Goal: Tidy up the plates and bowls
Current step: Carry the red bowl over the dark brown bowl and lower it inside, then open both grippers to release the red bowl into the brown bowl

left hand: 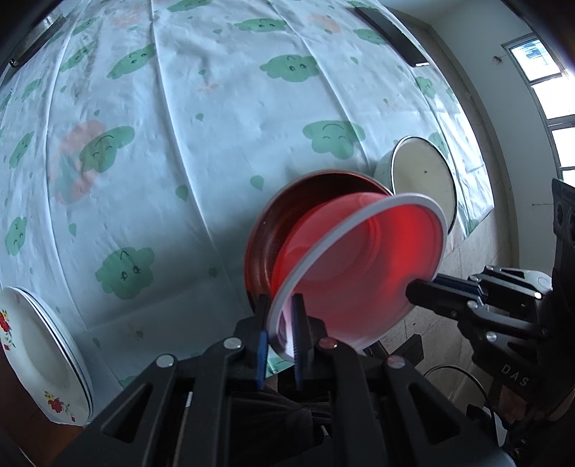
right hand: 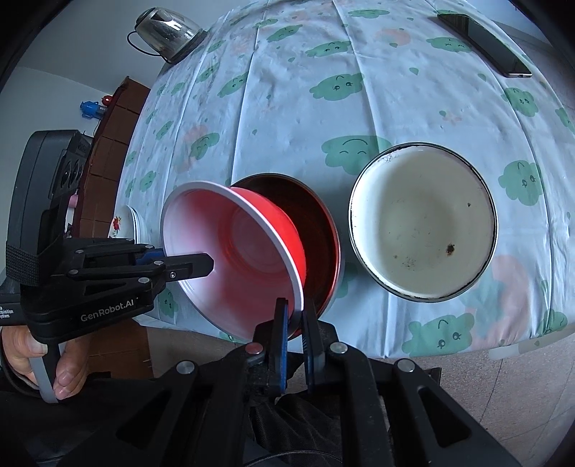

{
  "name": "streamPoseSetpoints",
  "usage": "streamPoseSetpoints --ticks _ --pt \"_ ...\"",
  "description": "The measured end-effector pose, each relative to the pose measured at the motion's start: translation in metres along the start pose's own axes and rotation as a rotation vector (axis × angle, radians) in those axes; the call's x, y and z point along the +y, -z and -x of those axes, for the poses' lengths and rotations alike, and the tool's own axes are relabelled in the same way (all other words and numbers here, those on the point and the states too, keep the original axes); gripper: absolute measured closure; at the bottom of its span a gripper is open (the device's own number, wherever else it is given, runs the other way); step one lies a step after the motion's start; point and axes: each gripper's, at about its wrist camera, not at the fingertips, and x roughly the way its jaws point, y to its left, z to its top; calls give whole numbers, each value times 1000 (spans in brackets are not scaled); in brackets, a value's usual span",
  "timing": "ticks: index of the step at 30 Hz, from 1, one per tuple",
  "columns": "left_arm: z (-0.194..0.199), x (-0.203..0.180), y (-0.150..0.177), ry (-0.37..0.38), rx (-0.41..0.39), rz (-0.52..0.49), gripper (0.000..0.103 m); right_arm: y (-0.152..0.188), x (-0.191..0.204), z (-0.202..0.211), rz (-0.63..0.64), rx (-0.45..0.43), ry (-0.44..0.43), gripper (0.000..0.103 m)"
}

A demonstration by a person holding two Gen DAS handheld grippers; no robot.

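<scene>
The red bowl fills the space between the left gripper and right gripper, right over the dark bowl. The white bowl blocks the right side (just beside it). The plates sit far left. The tablecloth behind is wide open.

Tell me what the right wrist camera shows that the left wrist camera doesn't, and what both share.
Only the right wrist view shows the glass kettle at the table's far corner and the person's hand on the left gripper's handle.

Only the left wrist view shows the window.

Both show the red bowl, pinched at its rim by the left gripper and right gripper, tilted into the dark red bowl, plus the cream enamel bowl, floral plates and phone.
</scene>
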Motion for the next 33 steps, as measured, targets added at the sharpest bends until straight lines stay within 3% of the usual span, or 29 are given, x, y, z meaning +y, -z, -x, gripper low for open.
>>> streamPoseSetpoints --ticks 10,13,15,17,33 --pt "-4 1 -3 9 19 0 95 -1 -2 5 0 -6 1 93" --pt "-6 0 -4 10 23 0 95 -1 -1 4 17 -1 15 89" --pt "-6 1 -5 11 23 1 95 -1 2 2 42 2 49 72" --pt "-7 1 -4 9 22 0 95 0 4 0 53 -1 52 64" --pt "-4 -4 -1 -41 -23 -34 95 2 7 0 81 -37 76 64"
